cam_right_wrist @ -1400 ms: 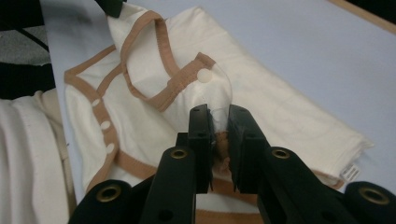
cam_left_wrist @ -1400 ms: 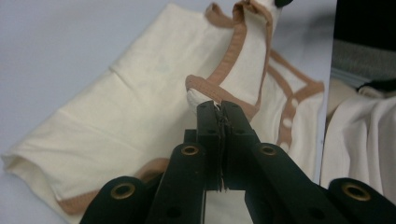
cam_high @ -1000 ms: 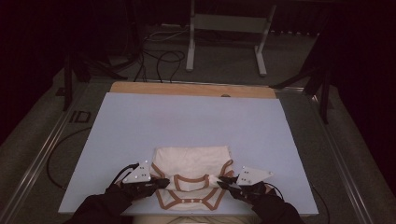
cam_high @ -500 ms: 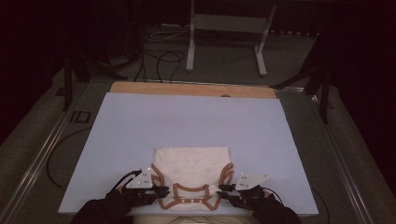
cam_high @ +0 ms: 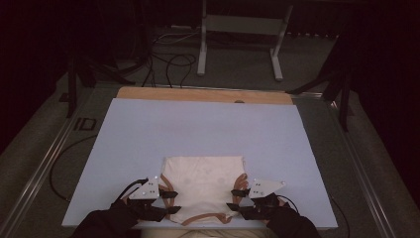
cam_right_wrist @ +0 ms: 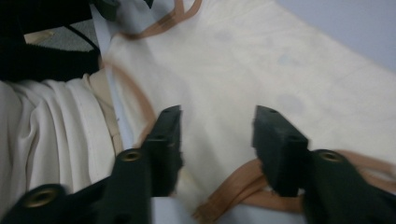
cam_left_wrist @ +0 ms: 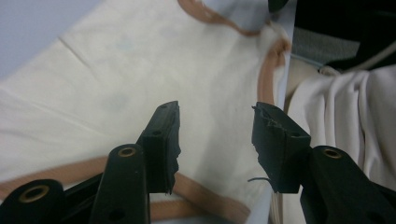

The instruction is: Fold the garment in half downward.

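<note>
A cream garment point(cam_high: 205, 178) with brown trim lies folded flat on the pale blue table point(cam_high: 198, 129), close to its front edge. My left gripper point(cam_high: 171, 202) sits at the garment's left near corner and my right gripper point(cam_high: 235, 200) at its right near corner. In the left gripper view the left gripper point(cam_left_wrist: 215, 112) is open over the cloth point(cam_left_wrist: 116, 84), with nothing pinched. In the right gripper view the right gripper point(cam_right_wrist: 217, 112) is likewise open above the cloth point(cam_right_wrist: 261, 60). Both pairs of jaws have just been opening.
A wooden strip point(cam_high: 198, 94) runs along the table's far edge. Beyond it stand a metal frame point(cam_high: 237, 29) and floor cables point(cam_high: 168, 59). The person's cream clothing point(cam_left_wrist: 345, 107) hangs just past the table's front edge.
Both grippers went from shut on the garment's near corners to open. The garment's near edge now lies a little closer to the table's front edge.
</note>
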Demonstrator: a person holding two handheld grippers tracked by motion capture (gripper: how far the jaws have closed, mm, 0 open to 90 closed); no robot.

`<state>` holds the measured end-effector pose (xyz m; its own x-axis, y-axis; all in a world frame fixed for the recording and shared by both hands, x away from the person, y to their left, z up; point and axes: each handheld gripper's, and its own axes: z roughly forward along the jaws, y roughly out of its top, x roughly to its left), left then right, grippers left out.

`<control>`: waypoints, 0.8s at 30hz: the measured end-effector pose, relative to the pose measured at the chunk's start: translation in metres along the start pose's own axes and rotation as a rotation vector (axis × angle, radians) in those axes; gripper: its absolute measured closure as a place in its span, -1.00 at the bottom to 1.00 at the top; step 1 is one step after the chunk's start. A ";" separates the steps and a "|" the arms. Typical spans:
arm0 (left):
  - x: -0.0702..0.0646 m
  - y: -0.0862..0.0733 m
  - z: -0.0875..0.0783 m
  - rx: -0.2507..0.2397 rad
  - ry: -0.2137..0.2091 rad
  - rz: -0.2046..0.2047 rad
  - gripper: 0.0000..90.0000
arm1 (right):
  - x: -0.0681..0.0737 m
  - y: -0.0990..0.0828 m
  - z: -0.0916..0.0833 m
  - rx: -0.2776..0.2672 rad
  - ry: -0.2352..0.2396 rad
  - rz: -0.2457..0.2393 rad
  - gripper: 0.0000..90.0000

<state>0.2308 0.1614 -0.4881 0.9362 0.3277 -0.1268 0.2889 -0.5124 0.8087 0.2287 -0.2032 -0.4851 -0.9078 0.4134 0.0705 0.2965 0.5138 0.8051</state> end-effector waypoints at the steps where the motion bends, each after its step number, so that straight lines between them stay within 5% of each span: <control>1: 0.000 0.000 0.000 0.000 0.000 0.000 0.24 | 0.000 0.000 0.000 0.000 0.000 0.000 0.24; 6: -0.006 -0.001 0.008 0.037 -0.024 0.007 0.36 | 0.007 0.000 0.007 0.045 0.054 -0.046 0.68; 10: -0.010 -0.004 0.017 0.078 -0.038 0.020 0.68 | 0.012 -0.004 0.016 0.088 0.087 -0.063 0.99; 16: -0.013 -0.007 0.028 0.125 -0.054 0.017 1.00 | 0.013 -0.006 0.022 0.095 0.093 -0.079 1.00; 24: -0.018 -0.012 0.035 0.196 -0.045 0.057 1.00 | 0.020 -0.014 0.030 0.161 0.134 -0.104 1.00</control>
<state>0.2173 0.1337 -0.5156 0.9590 0.2600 -0.1130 0.2642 -0.6753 0.6886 0.2151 -0.1794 -0.5130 -0.9641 0.2538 0.0783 0.2329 0.6659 0.7087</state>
